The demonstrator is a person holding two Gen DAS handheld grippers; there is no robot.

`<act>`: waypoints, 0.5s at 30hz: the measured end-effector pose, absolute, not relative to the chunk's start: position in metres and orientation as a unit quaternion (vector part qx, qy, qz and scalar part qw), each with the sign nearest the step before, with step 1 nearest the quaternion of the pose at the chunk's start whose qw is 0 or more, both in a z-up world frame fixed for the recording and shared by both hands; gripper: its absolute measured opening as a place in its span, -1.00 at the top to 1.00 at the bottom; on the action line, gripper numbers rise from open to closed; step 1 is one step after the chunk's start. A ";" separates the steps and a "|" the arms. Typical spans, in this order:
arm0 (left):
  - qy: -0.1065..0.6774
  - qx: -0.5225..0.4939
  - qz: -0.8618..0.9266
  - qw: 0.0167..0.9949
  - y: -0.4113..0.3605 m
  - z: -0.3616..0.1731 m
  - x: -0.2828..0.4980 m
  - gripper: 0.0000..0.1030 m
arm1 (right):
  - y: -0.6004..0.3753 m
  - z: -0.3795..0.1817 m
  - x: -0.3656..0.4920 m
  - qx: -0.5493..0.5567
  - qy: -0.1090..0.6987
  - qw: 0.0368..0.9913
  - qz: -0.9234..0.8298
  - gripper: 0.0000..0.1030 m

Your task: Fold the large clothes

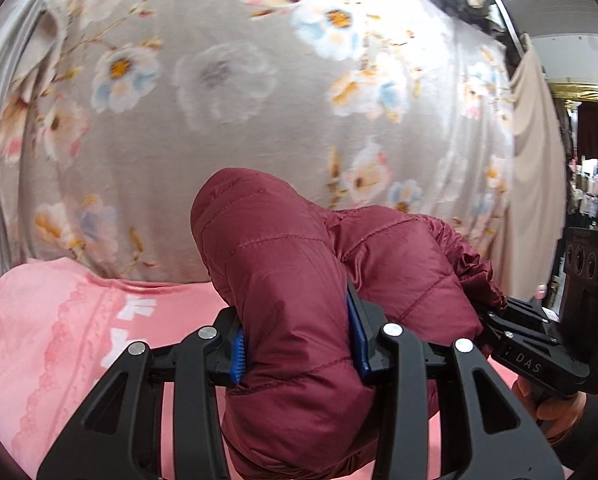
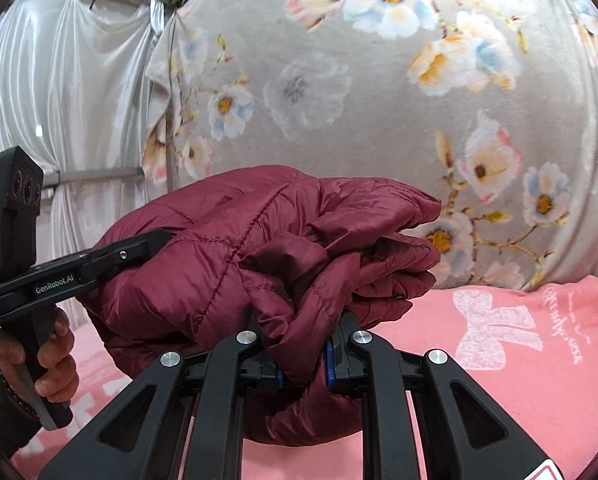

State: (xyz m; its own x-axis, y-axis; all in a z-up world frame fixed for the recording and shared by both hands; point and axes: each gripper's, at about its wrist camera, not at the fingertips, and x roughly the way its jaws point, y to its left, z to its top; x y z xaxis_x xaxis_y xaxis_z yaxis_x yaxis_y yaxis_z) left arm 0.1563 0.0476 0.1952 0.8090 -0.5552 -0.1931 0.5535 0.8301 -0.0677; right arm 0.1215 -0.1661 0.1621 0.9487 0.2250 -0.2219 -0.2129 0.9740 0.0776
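Two grippers clamp one bundled maroon quilted jacket (image 1: 299,280) and hold it above a pink blanket (image 1: 59,340): the left gripper (image 1: 299,350) pinches a thick padded roll between its blue pads (image 1: 238,356), and the right gripper (image 2: 305,368), its jaws close together, nips a thinner gathered fold at the bundle's near edge. Each tool shows in the other's view, the left one (image 2: 99,264) at the jacket's left side with a hand (image 2: 39,356) around its grip. Behind the jacket hangs a grey floral cloth (image 2: 379,120), with white satin drapery (image 2: 59,100) to its left in the right wrist view.
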 end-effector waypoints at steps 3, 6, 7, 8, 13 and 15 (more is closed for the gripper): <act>0.114 0.000 -0.276 0.954 0.058 0.166 0.182 0.25 | -0.159 0.132 0.154 0.030 0.148 0.982 0.117 0.71; 0.142 0.001 -0.267 0.953 0.061 0.129 0.208 0.25 | -0.154 0.095 0.178 0.030 0.187 0.976 0.112 0.71; 0.155 -0.002 -0.265 0.952 0.062 0.116 0.214 0.25 | -0.154 0.086 0.183 0.030 0.197 0.974 0.110 0.71; 0.168 -0.006 -0.263 0.950 0.062 0.105 0.221 0.25 | -0.154 0.071 0.188 0.032 0.211 0.971 0.106 0.71; 0.229 -0.016 -0.260 0.938 0.061 0.043 0.238 0.25 | -0.153 0.018 0.195 0.029 0.280 0.955 0.096 0.70; 0.236 -0.008 -0.253 0.938 0.063 0.030 0.235 0.18 | -0.157 0.009 0.197 0.049 0.310 0.944 0.100 0.70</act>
